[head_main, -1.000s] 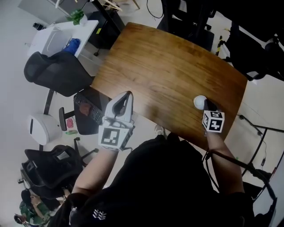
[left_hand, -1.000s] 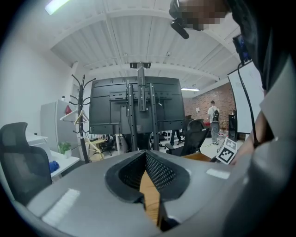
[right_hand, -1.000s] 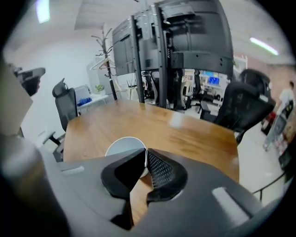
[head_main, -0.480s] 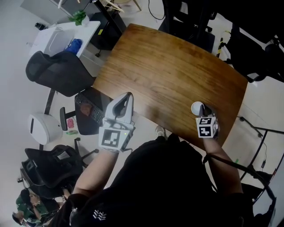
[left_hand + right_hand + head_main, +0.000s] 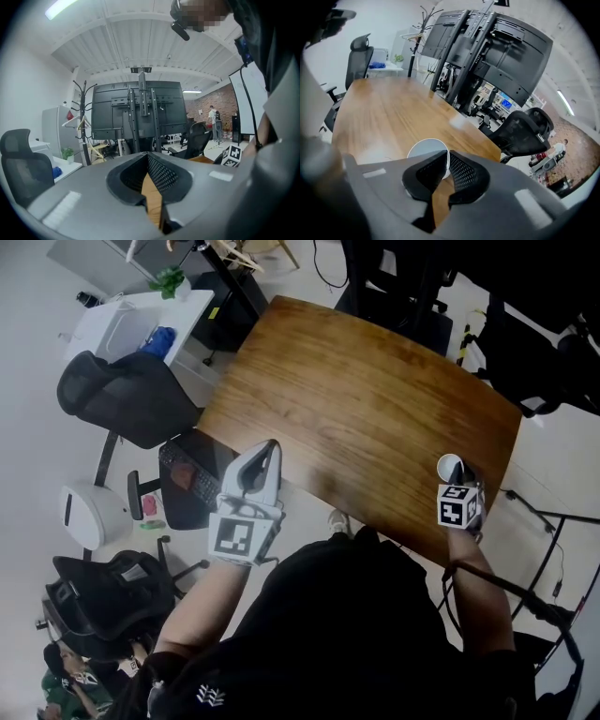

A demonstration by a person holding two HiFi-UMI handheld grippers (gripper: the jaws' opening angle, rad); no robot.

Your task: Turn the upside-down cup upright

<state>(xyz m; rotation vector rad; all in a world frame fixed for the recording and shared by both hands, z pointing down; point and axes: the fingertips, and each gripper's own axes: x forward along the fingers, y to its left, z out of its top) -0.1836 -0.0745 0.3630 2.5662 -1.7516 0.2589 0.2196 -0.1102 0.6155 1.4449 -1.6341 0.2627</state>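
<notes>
A small white cup [image 5: 450, 468] hangs over the right end of the wooden table [image 5: 356, 399], its open mouth turned up toward the head camera. My right gripper [image 5: 455, 482] is shut on the cup's rim. In the right gripper view the round mouth of the cup [image 5: 423, 149] shows just past the right gripper [image 5: 443, 165], with the wall pinched between the pads. My left gripper [image 5: 269, 448] hovers at the table's near left edge, shut and holding nothing. In the left gripper view the left gripper [image 5: 151, 174] shows only wood between its jaws.
The table's right edge [image 5: 511, 442] lies close to the cup. Black office chairs [image 5: 122, 395] and a black stand with a keypad [image 5: 187, 474] sit on the floor to the left. Dark monitor stands [image 5: 487, 42] rise beyond the table's far side.
My right gripper has carried the cup to the right, toward the table's edge, and rolled. The cup's closed bottom faced up before; its open mouth faces up now. The left gripper has stayed put.
</notes>
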